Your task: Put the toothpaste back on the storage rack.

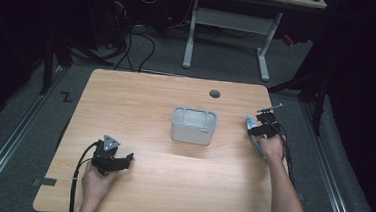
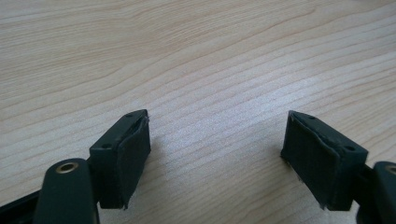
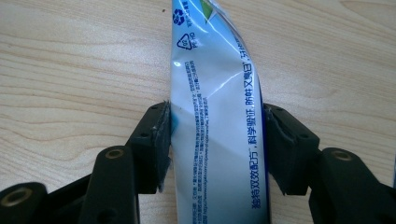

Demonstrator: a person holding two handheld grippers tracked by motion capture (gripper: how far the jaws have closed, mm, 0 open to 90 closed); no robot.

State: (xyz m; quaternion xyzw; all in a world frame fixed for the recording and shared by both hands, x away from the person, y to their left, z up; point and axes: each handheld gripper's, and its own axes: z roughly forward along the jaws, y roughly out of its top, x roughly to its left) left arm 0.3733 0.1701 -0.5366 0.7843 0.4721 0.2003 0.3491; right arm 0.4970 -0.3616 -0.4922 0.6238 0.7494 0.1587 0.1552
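Note:
A white and blue toothpaste tube with printed text lies flat on the wooden table near its right edge. My right gripper straddles it, and both black pads touch the tube's sides; in the high view that gripper sits at the right edge of the table. My left gripper is open low over bare wood with nothing between its pads, near the front left of the table.
A grey rectangular bin stands in the middle of the table, open at the top. A round cable hole is behind it. Beyond the table are a white desk frame and loose cables on the floor.

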